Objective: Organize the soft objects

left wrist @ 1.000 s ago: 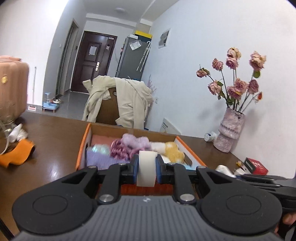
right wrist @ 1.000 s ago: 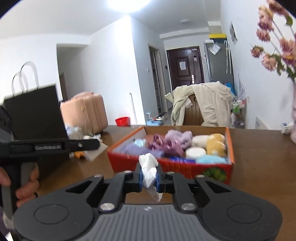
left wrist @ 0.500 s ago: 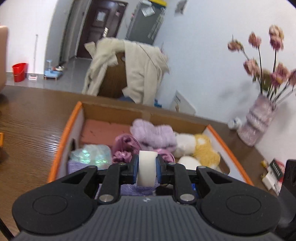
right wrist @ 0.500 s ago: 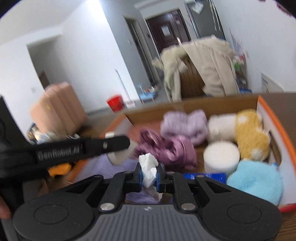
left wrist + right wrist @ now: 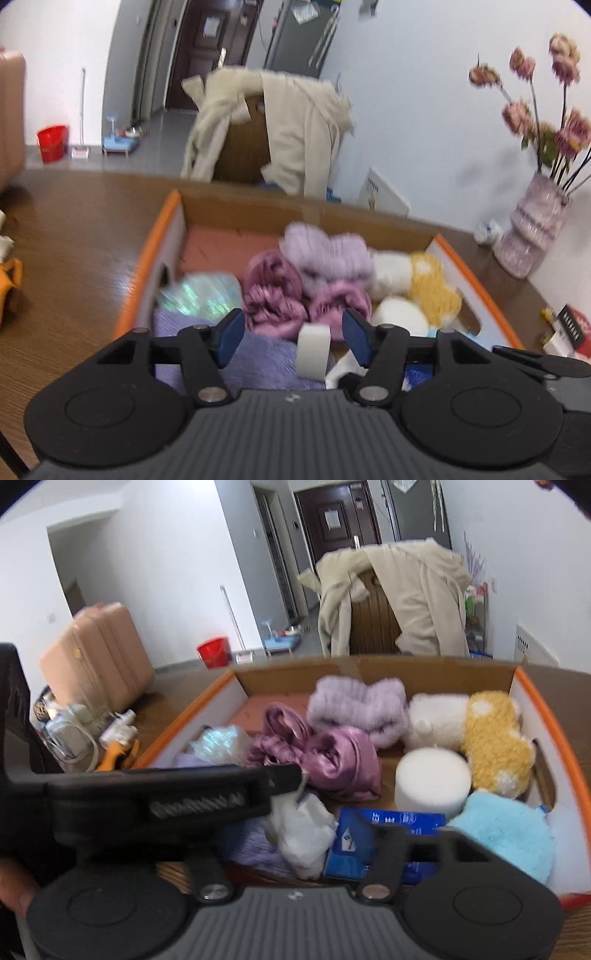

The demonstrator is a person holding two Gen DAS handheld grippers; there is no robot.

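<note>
An orange-rimmed cardboard box [image 5: 147, 273] [image 5: 554, 731] holds several soft things: purple satin cloth [image 5: 332, 757], a lilac fluffy piece [image 5: 354, 705], a white and yellow plush [image 5: 491, 734], a round white sponge [image 5: 432, 782] and a pale blue fluffy pad [image 5: 506, 830]. My left gripper [image 5: 293, 339] hangs over the box's near end. Its jaws are opening, and a white foam piece [image 5: 313, 350] sits loose between the pads, touching neither. My right gripper [image 5: 293, 823] is opening too. The crumpled white tissue [image 5: 303, 834] lies in the box between its fingers, free of them. The left gripper's body hides the right gripper's left finger.
A blue tissue pack [image 5: 391, 823] lies in the box's near corner. A vase of pink flowers [image 5: 535, 229] and a red box [image 5: 576, 325] stand to the right. A chair draped with a beige coat [image 5: 280, 129] is behind the table. A pink suitcase [image 5: 99, 657] and clutter are at left.
Both grippers have moved forward and down over the box. Both have opened, letting go of the white foam piece and the tissue.
</note>
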